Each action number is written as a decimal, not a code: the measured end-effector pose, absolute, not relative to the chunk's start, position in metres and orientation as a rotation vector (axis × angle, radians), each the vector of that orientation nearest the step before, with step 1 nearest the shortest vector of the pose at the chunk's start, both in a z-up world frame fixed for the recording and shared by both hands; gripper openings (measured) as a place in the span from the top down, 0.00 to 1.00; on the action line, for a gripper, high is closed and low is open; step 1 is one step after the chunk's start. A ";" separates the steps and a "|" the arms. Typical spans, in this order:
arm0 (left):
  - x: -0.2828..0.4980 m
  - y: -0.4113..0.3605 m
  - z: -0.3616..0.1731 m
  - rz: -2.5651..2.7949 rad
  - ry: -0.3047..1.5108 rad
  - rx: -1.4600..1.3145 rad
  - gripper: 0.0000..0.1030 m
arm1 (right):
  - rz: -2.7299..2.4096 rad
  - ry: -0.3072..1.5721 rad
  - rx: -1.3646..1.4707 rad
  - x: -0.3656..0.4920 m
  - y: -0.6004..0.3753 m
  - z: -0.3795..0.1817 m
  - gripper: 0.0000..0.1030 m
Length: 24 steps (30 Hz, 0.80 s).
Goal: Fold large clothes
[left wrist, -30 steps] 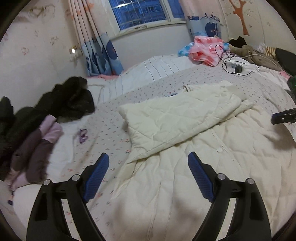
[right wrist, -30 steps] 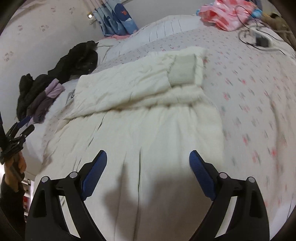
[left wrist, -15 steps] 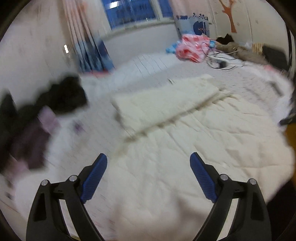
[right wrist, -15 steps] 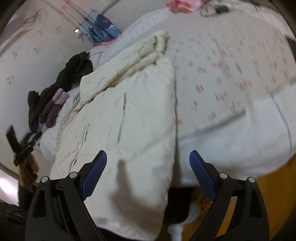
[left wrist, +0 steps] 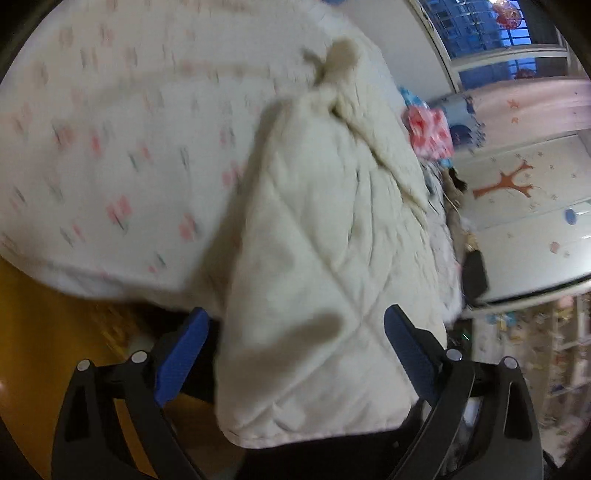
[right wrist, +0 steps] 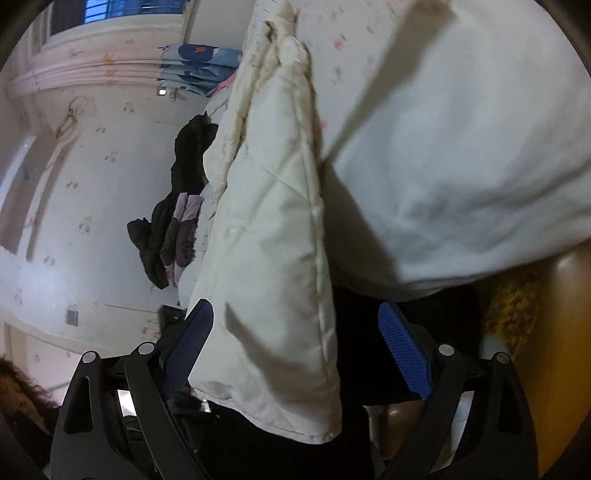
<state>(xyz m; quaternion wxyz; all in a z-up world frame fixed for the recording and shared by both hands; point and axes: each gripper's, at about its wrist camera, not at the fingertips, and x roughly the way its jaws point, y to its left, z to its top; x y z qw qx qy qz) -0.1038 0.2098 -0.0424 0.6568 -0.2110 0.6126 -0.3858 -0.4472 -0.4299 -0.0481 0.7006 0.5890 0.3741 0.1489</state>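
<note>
Cream quilted coat (left wrist: 325, 258) fills my left view, its hem hanging over the bed's (left wrist: 110, 147) near edge between my wide-spread left gripper (left wrist: 295, 354); neither blue pad (left wrist: 181, 354) touches the cloth that I can see. Pink bag (left wrist: 428, 133) lies at the bed's far end, under the window (left wrist: 491, 33).

From the right, the same coat (right wrist: 273, 258) droops off the bed edge (right wrist: 461, 166), its lower corner reaching down between my right gripper (right wrist: 295, 354), also wide and holding nothing. Dark clothes (right wrist: 173, 221) are piled at the bed's far side, against the wall (right wrist: 74, 184).
</note>
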 end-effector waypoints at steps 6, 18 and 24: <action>-0.125 0.191 -0.059 -1.100 1.379 -0.662 0.09 | 0.492 0.778 1.376 -0.441 -0.425 -0.052 0.15; -0.137 0.179 -0.090 -1.009 1.480 -0.668 0.07 | 0.586 0.805 1.366 -0.425 -0.409 -0.067 0.16; -0.153 0.152 -0.056 -1.079 1.395 -0.605 0.58 | 0.608 0.680 1.244 -0.418 -0.399 -0.035 0.85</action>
